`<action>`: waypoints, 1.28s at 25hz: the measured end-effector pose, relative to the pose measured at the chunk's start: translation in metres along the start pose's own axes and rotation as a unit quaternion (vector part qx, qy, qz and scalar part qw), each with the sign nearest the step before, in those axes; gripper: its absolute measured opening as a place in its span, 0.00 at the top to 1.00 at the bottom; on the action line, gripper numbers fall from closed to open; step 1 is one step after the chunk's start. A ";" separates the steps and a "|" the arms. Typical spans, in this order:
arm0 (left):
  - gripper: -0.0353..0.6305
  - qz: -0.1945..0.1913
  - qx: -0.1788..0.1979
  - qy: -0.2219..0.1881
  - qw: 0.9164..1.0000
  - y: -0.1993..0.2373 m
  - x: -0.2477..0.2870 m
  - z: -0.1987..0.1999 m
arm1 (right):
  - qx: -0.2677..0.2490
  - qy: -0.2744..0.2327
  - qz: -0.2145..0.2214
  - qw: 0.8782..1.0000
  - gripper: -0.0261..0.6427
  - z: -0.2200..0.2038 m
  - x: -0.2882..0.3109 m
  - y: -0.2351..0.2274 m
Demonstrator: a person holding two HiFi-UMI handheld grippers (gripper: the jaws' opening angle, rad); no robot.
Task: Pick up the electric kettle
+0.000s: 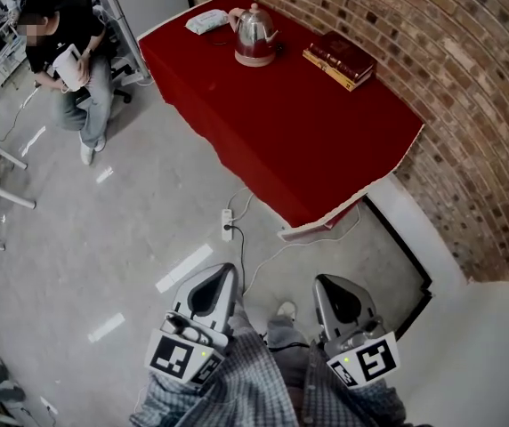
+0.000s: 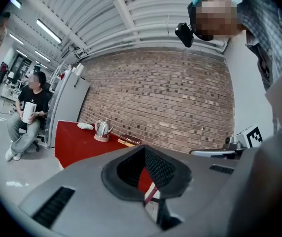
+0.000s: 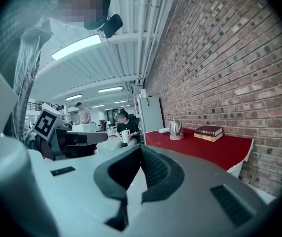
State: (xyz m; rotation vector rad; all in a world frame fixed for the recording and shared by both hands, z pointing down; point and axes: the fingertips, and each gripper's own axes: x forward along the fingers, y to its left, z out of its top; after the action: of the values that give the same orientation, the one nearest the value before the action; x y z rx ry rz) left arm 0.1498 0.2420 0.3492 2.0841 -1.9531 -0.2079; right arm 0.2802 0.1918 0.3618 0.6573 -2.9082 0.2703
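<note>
The electric kettle, polished steel on a pinkish base, stands at the far end of the red-covered table. It shows small in the left gripper view and in the right gripper view. Both grippers hang over the concrete floor, well short of the table's near corner. My left gripper is shut with nothing between its jaws. My right gripper is also shut and holds nothing. Each points toward the table.
Two stacked books lie right of the kettle, a white packet left of it. A power strip with its cable lies on the floor by the table's near edge. A brick wall bounds the right. A seated person is far left.
</note>
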 end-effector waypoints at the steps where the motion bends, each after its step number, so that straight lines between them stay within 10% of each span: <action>1: 0.94 -0.003 0.003 0.008 1.000 0.014 0.003 0.001 | -0.004 -0.001 -0.006 1.000 0.95 0.003 0.013 0.002; 15: 0.94 -0.063 0.032 -0.027 0.997 0.166 0.026 0.080 | -0.011 -0.025 -0.063 0.998 0.95 0.048 0.161 0.051; 32: 0.94 -0.047 0.041 -0.048 0.997 0.213 0.065 0.108 | -0.032 -0.048 -0.038 0.998 0.95 0.073 0.229 0.032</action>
State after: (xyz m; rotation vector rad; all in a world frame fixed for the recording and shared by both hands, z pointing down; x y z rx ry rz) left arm -0.0800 0.1562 0.3150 2.2608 -1.9497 -0.2567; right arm 0.0543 0.1108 0.3281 0.7899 -2.9588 0.1405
